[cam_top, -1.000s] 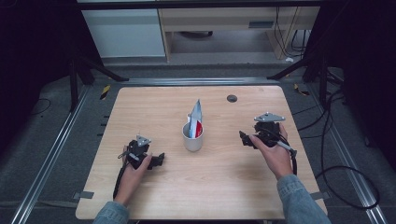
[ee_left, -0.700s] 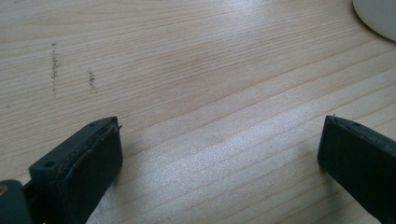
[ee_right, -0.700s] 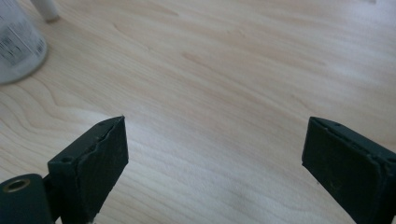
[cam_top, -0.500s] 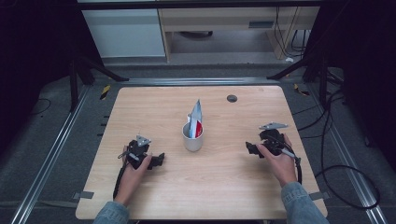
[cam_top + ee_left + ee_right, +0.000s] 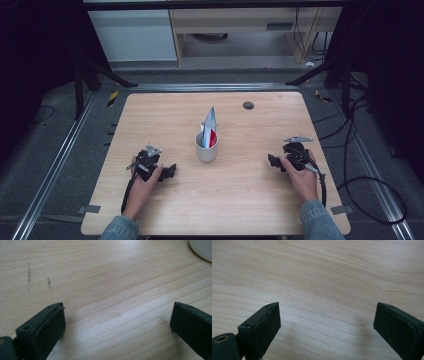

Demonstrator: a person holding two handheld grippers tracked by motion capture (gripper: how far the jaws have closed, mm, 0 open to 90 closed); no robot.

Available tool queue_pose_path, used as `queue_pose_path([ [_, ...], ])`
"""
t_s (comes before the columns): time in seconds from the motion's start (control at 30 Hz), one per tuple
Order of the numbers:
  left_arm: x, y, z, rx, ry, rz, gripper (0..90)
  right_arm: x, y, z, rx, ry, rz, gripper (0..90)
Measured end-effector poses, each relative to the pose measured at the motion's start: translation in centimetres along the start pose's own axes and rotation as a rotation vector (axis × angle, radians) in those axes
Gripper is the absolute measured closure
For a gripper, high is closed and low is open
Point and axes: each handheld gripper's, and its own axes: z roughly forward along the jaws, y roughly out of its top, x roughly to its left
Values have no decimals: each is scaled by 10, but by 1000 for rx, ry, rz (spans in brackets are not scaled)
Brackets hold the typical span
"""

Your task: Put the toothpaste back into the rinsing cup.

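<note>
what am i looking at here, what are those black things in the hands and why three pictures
A person sits at a light wooden table with a hand-held black two-jaw claw in each hand: the left claw and the right claw. The high view looks down from above. The other two pictures come from cameras riding on each claw, looking along its jaws at the tabletop. Both stand open and hold nothing. Between them stands a white cylindrical cup with a white, blue and red packet upright inside.
</note>
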Motion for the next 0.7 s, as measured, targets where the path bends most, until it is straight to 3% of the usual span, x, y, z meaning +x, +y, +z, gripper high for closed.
queue_pose_path([
  [0.23, 0, 0, 0, 0, 0, 0, 0, 5, -6, 9, 23, -25, 6, 66],
  [0.43, 0, 0, 0, 0, 1, 0, 0, 9, -13, 12, -32, -48, -8, 33],
  [0.7, 0, 0, 0, 0, 0, 1, 0, 9, -13, 12, -28, -66, 9, 5],
])
